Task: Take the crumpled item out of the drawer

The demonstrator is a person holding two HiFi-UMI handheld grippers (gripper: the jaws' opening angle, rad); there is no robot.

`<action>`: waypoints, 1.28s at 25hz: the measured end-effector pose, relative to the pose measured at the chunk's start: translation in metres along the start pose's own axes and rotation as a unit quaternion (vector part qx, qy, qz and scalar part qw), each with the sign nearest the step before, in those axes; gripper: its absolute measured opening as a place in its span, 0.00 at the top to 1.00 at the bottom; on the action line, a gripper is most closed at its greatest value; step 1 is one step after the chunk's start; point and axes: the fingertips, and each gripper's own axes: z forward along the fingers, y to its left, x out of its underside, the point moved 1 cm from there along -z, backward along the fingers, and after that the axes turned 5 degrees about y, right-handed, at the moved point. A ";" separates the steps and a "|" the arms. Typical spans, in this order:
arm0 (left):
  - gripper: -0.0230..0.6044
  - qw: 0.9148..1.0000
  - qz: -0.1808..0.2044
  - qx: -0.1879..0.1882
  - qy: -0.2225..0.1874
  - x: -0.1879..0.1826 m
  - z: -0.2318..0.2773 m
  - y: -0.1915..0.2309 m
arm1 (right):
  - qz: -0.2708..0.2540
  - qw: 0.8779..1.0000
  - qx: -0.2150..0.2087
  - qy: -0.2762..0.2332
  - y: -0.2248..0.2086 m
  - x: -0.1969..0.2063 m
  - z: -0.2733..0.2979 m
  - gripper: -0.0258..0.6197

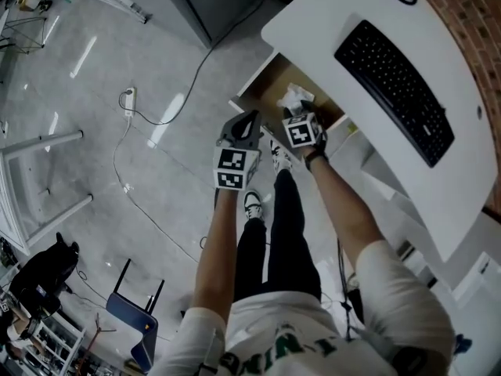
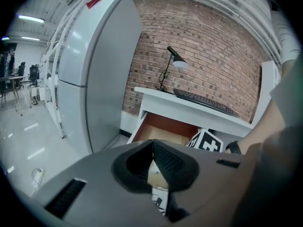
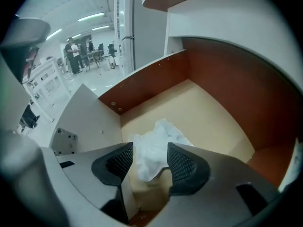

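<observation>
The crumpled item (image 3: 154, 143), a wad of white paper, lies on the pale floor of the open wooden drawer (image 3: 213, 98). My right gripper (image 3: 150, 151) points steeply down into the drawer and is open. The wad sits between and just beyond its two dark ribbed pads, which do not press on it. In the head view the right gripper (image 1: 301, 114) hangs over the wad (image 1: 293, 95) in the drawer (image 1: 266, 81). My left gripper (image 1: 249, 121) hovers just outside the drawer's front. Its jaws (image 2: 152, 144) meet at the tips with nothing between them.
The drawer sticks out from under a white desk (image 1: 329, 14) that carries a black keyboard (image 1: 395, 88) and a black lamp (image 2: 173, 60). A tall grey cabinet (image 2: 94, 79) stands to the left. A power strip and cable (image 1: 131, 100) lie on the floor.
</observation>
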 end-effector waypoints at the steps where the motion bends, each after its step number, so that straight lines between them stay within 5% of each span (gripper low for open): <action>1: 0.96 1.000 0.001 0.002 0.000 0.002 0.001 0.001 | -0.008 1.000 0.004 0.001 0.000 0.000 0.007 0.64; 8: 0.96 1.000 -0.005 -0.013 0.016 0.018 0.001 0.016 | -0.009 1.000 0.014 0.012 0.000 -0.009 0.035 0.65; 19: 0.96 0.999 -0.008 -0.034 0.017 0.020 -0.021 0.032 | 0.010 0.998 0.024 0.050 -0.013 0.002 0.022 0.85; 25: 0.96 0.999 -0.005 -0.050 -0.008 -0.004 -0.040 0.032 | 0.024 0.999 0.011 0.024 -0.004 -0.001 -0.022 0.93; 32: 0.96 0.996 -0.046 -0.076 -0.009 -0.038 -0.088 0.018 | 0.073 0.997 -0.011 -0.039 0.004 -0.021 -0.117 0.93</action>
